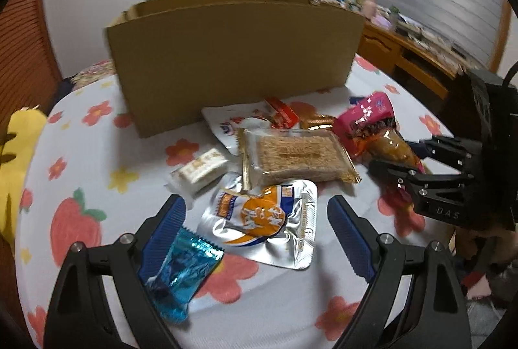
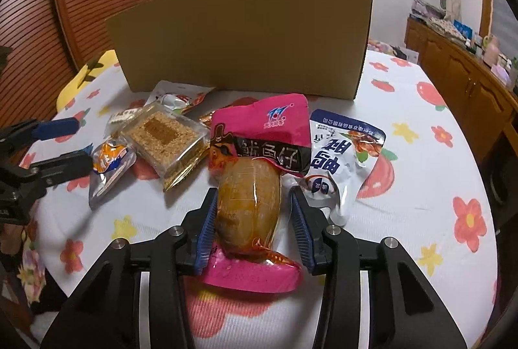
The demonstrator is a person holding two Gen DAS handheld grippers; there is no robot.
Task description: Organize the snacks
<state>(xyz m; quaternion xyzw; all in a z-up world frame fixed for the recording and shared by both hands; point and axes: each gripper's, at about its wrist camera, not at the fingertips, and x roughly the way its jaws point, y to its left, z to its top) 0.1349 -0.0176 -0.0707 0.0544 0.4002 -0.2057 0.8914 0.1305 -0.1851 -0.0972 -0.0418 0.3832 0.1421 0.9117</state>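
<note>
A big cardboard box (image 1: 233, 58) stands on a surface with a flowery white cloth (image 1: 97, 155) over it. All the snacks lie in front of the box.

The right tongs (image 2: 254, 219) are around a pink snack pack (image 2: 259, 135) with a see-through brown middle. Its left pad is touching the pack. Its right pad is just beside the pack, with a small gap showing, so these tongs are spread and not squeezing. The pack lies flat on the cloth, in front of the box's right half.

Just right of the pink pack lies a white and blue pouch (image 2: 340, 161), partly under the right pad.

The left tongs (image 1: 257, 229) are spread wide. They sit above a silver and orange pouch (image 1: 265, 226), which lies between the two blue pads without touching them. A shiny blue wrapper (image 1: 184, 278) lies by the left pad, touching it.

Closer to the box lies a clear pack with a brown crispy bar (image 1: 298, 155) inside. Left of that bar is a small white and gold sweet (image 1: 200, 171). Right by the box are a white pouch (image 1: 226, 122) and a small red pack (image 1: 283, 114).
</note>
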